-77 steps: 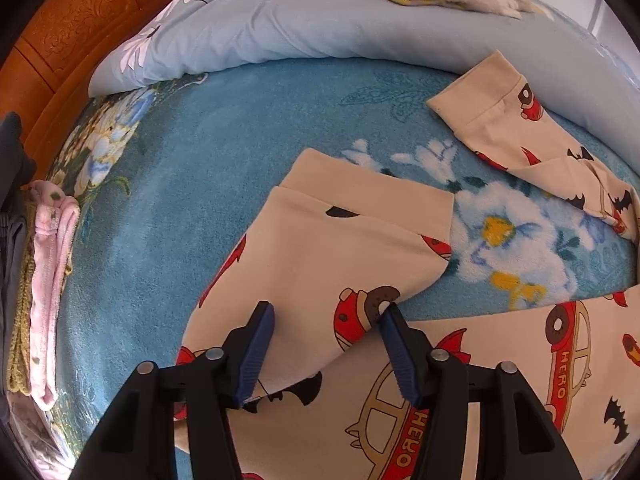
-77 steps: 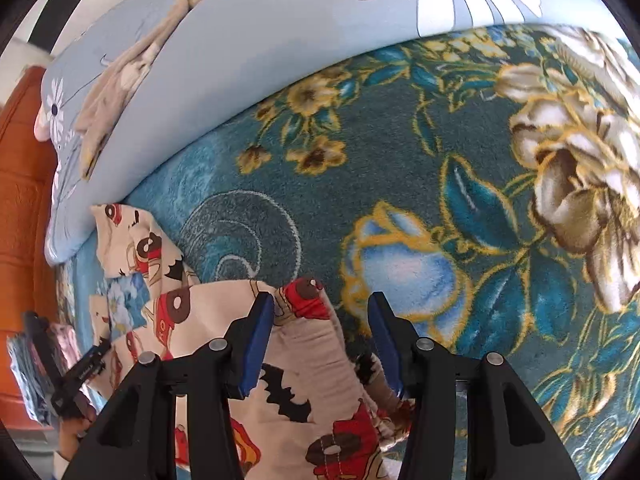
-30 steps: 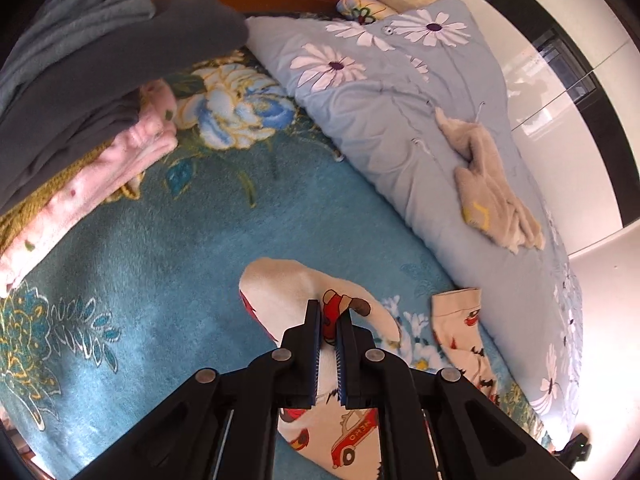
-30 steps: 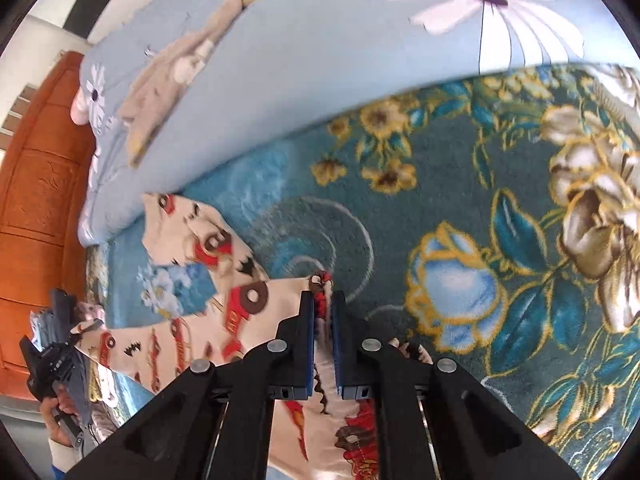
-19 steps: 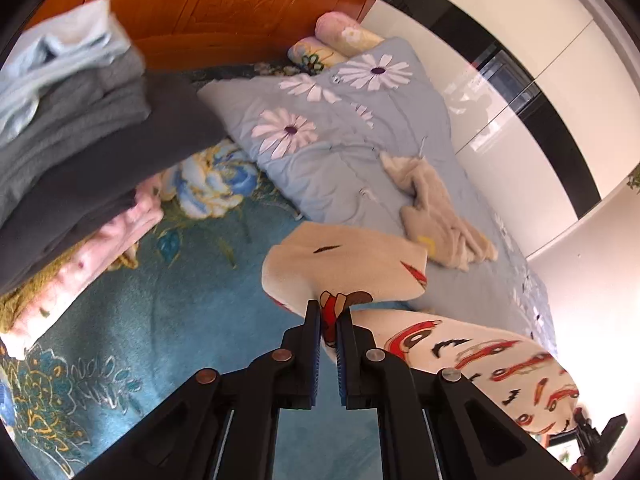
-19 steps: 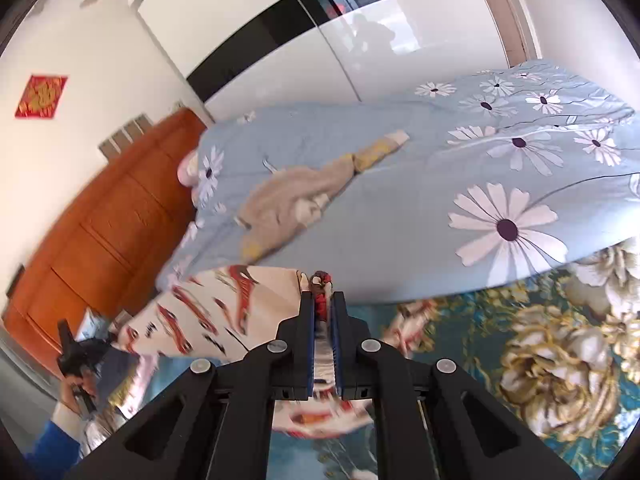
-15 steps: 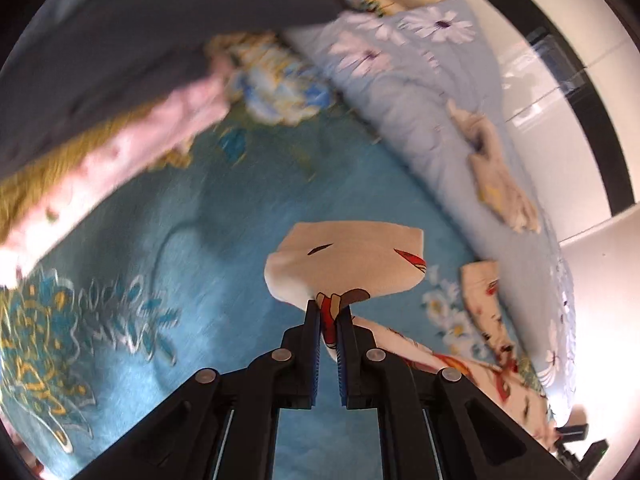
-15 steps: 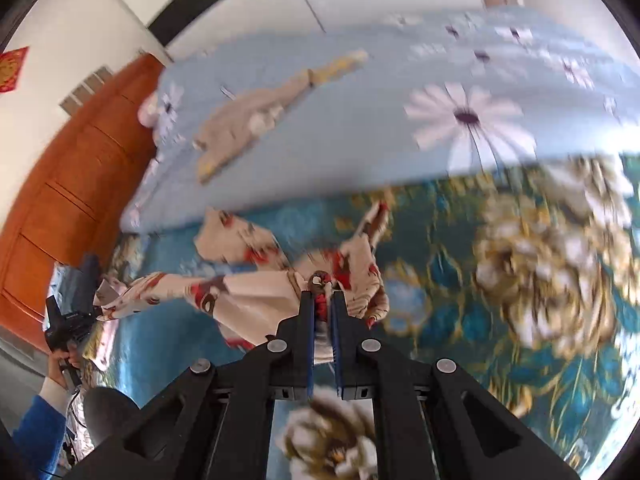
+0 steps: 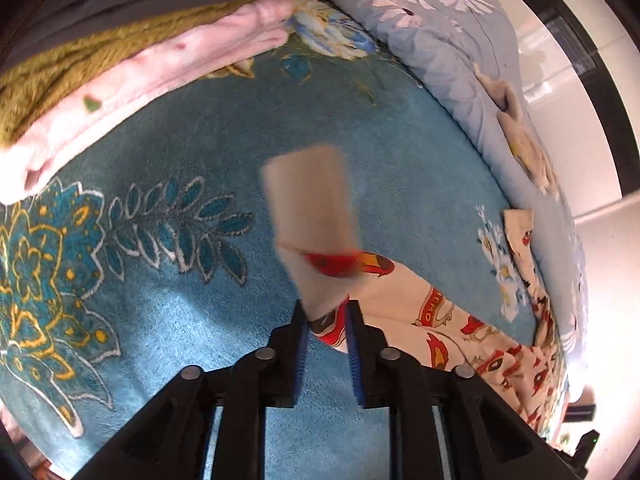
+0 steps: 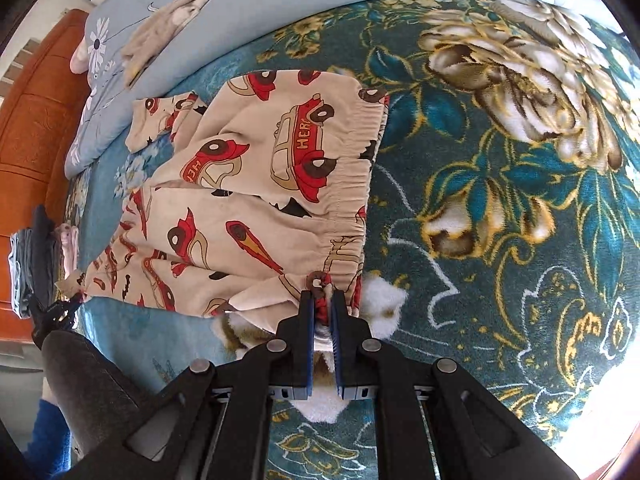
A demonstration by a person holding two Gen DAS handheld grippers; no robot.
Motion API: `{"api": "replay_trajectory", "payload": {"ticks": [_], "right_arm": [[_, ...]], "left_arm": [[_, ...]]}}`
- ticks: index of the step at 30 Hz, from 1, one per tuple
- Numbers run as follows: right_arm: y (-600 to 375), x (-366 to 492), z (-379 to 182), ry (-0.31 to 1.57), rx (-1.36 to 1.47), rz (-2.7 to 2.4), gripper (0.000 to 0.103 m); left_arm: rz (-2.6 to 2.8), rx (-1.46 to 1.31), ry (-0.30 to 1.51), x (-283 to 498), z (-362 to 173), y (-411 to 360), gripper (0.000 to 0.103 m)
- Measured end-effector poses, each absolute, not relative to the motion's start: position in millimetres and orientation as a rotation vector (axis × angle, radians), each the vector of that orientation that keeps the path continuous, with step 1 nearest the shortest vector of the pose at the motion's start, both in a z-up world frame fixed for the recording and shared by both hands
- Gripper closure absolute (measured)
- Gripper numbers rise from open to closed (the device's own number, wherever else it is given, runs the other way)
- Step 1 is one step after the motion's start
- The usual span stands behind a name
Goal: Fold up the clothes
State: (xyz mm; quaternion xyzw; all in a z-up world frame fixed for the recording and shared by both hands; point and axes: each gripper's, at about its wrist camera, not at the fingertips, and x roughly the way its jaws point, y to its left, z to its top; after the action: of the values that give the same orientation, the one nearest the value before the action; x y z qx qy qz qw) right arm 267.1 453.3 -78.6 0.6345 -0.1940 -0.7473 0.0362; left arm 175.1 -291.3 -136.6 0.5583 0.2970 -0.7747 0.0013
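Trousers: cream, car-printed, spread on the teal floral blanket of the bed; long axis runs from the elastic waistband by the right gripper toward the leg cuffs at the left gripper.
Right gripper: clamped on the waistband's near corner.
Left gripper: pinching a leg end; the cuff stands up, blurred.
Edges: light blue quilt borders the far side; folded stack lies beyond the cuff.
Open room: bare blanket right of the waistband.
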Motion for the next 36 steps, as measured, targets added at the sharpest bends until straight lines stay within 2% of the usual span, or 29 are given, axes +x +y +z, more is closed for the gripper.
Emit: {"api": "replay_trajectory", "payload": {"ticks": [1,2,4,9,11,12,14,15,16,18,19,23,26,30,32,33,34,36], "right_arm": [[453,269,-77,-0.584,1.955,-2.295,0.095],[453,272,-75,-0.584,1.963,-2.298,0.095],[454,277,-74,-0.586,1.978,-2.303,0.095],[459,290,-75,-0.635,2.024,-2.287,0.092],[463,297,-73,-0.679,2.028,-2.282,0.09],[467,300,-72,-0.725,2.017,-2.277,0.088],[475,305,-71,-0.818,1.989,-2.294,0.077],[479,307,-71,-0.87,1.975,-2.301,0.066],[484,311,-73,-0.95,1.957,-2.304,0.062],[494,317,-78,-1.14,1.909,-2.29,0.062],[498,320,-84,-1.232,1.895,-2.266,0.062],[503,331,-111,-1.418,2.009,-2.208,0.062],[501,344,-123,-1.5,2.018,-2.114,0.062],[484,347,-130,-1.504,2.067,-2.063,0.062],[482,345,-128,-1.539,2.052,-2.103,0.069],[482,342,-123,-1.54,2.037,-2.127,0.087],[483,339,-118,-1.535,2.019,-2.154,0.093],[490,335,-92,-1.461,1.948,-2.245,0.094]], "left_arm": [[-2.451,1.762,0.9,174,-134,-289,0.06],[-2.469,1.772,0.867,173,-131,-287,0.056],[-2.45,1.781,0.873,171,-134,-291,0.054],[-2.246,1.69,1.239,184,-162,-322,0.054],[-2.213,1.652,1.331,188,-166,-327,0.054],[-2.196,1.632,1.377,189,-168,-330,0.054],[-2.16,1.59,1.467,193,-173,-335,0.055],[-2.141,1.569,1.511,195,-175,-338,0.056],[-2.122,1.547,1.555,197,-177,-341,0.056],[-2.086,1.511,1.621,200,-181,-345,0.059],[-2.081,1.514,1.603,200,-180,-345,0.064],[-2.074,1.541,1.476,198,-177,-343,0.094],[-2.073,1.528,1.424,202,-174,-344,0.094],[-2.091,1.488,1.435,200,-162,-345,0.095],[-2.117,1.473,1.428,197,-151,-345,0.096],[-2.13,1.465,1.424,195,-146,-345,0.096],[-2.153,1.453,1.421,193,-140,-345,0.097],[-2.228,1.414,1.417,190,-122,-345,0.097]]}}
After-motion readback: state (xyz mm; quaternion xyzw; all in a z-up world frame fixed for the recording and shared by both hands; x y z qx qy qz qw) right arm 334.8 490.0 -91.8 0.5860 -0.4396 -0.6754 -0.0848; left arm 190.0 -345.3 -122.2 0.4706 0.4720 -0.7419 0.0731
